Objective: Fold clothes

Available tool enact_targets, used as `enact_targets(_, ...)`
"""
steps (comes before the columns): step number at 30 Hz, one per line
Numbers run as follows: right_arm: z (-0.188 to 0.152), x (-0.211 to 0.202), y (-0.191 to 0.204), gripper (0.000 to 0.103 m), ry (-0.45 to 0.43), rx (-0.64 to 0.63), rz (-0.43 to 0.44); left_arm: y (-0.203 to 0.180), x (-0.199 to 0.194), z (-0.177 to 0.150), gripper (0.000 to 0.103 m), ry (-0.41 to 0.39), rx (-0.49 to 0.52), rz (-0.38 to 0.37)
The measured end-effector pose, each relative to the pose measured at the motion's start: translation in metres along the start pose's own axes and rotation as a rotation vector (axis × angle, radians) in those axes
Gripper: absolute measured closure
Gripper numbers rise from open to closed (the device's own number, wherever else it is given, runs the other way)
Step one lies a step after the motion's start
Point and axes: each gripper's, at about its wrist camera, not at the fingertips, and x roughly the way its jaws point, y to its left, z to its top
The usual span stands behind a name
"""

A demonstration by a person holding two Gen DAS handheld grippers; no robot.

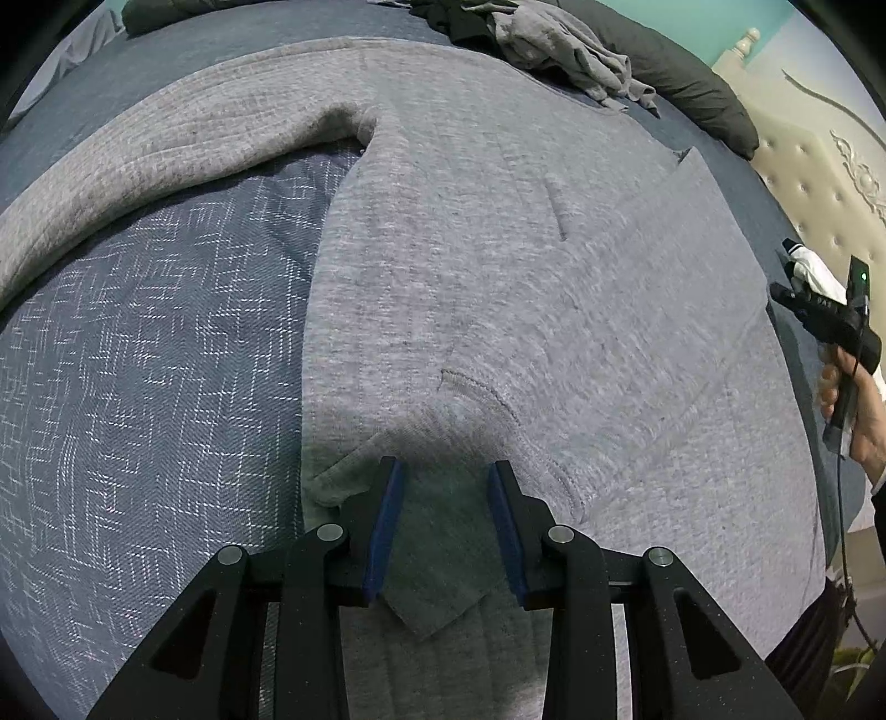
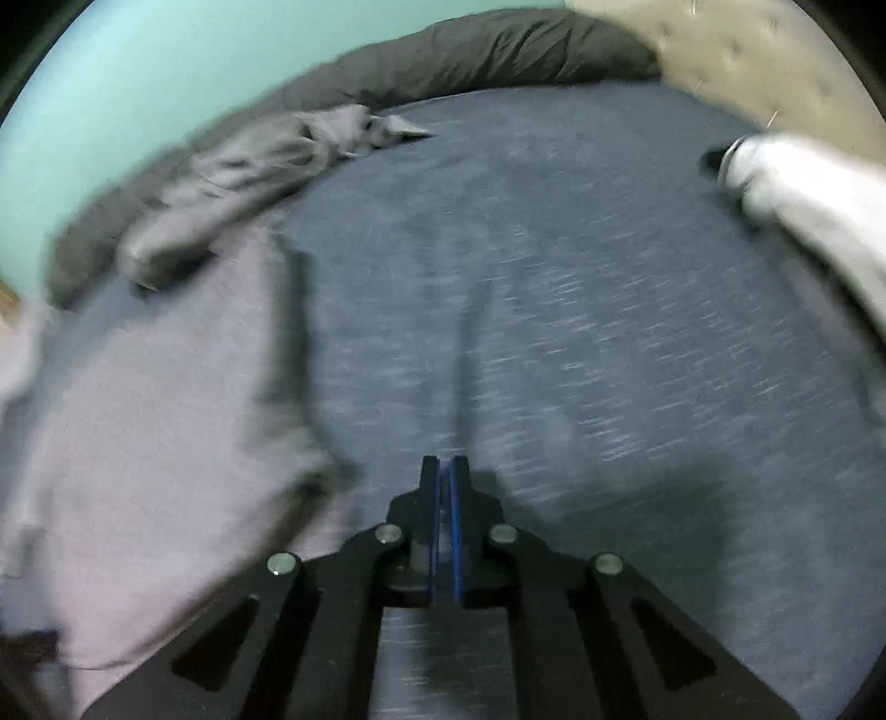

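Both wrist views tilt down, close over one bed — sharing its grey garment.

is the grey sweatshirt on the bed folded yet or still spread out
Partly folded. The grey sweatshirt lies flat on the bed, one sleeve still stretched out sideways, while its near edge is doubled over between the left gripper fingers.

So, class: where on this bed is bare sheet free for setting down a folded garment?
Free: blue sheet between the grey sweatshirt and the white garment; also under the sweatshirt's outstretched sleeve. Crowded: the far edge, with crumpled grey clothes against the dark pillow.
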Motion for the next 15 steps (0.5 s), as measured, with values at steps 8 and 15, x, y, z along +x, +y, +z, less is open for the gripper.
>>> enact_targets(8,0.001,0.02,0.03,0.069,0.083,-0.039,0.086,-0.003,0.002,0.0,0.067,0.01,0.011,0.006)
enact_targets(15,-0.001,0.025,0.032,0.084,0.101,-0.086,-0.053,-0.004,-0.001,0.002,0.066,0.012,0.022,0.002)
